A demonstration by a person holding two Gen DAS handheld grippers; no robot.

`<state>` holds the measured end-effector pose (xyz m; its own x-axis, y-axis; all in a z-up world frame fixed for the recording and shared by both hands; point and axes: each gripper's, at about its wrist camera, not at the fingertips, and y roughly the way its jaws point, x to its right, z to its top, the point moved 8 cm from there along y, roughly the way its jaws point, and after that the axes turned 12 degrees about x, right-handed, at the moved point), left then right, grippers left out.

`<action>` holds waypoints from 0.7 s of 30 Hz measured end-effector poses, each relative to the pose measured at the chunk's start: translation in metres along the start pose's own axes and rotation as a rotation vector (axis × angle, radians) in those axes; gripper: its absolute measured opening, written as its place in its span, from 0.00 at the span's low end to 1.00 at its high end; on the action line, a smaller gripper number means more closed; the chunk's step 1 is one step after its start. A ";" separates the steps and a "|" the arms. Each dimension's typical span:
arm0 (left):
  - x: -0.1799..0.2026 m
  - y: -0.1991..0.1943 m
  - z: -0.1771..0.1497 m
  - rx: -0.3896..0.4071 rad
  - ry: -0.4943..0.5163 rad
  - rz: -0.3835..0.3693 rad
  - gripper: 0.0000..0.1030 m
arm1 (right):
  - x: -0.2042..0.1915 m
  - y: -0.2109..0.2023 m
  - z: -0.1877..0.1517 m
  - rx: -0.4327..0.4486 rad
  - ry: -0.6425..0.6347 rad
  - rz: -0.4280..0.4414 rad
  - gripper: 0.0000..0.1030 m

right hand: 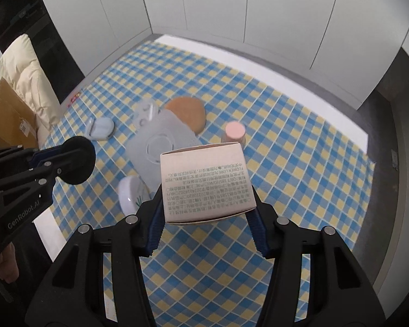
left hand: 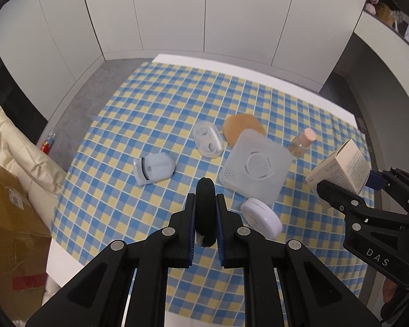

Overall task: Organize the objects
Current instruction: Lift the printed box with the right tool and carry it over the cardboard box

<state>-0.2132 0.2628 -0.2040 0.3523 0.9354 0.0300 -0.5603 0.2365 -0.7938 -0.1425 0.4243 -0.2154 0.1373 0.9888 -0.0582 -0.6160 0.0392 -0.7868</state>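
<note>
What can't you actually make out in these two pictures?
- Black disc, left view: seen edge-on between the left gripper's fingers, so its faces are hidden.
- Box, right view: it hides the table behind it; its print is too small to read.
- Bottle, right view: the box covers its lower part.
- Shelf items, left view: blurred, cut off by the edge.

My matt paper carton [right hand: 207, 182], matt black puff [left hand: 204, 207], glossy white plastic compact [left hand: 262, 219] at five o'clock.
</note>
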 end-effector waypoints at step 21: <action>0.019 -0.106 0.011 0.131 0.020 -0.074 0.12 | -0.014 -0.123 0.014 0.131 0.070 -0.098 0.54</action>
<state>-0.1552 0.2584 -0.1123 0.4102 0.9091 0.0721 -0.6248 0.3377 -0.7039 -0.0796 0.4075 -0.1089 0.2525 0.9671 -0.0317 -0.6920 0.1576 -0.7045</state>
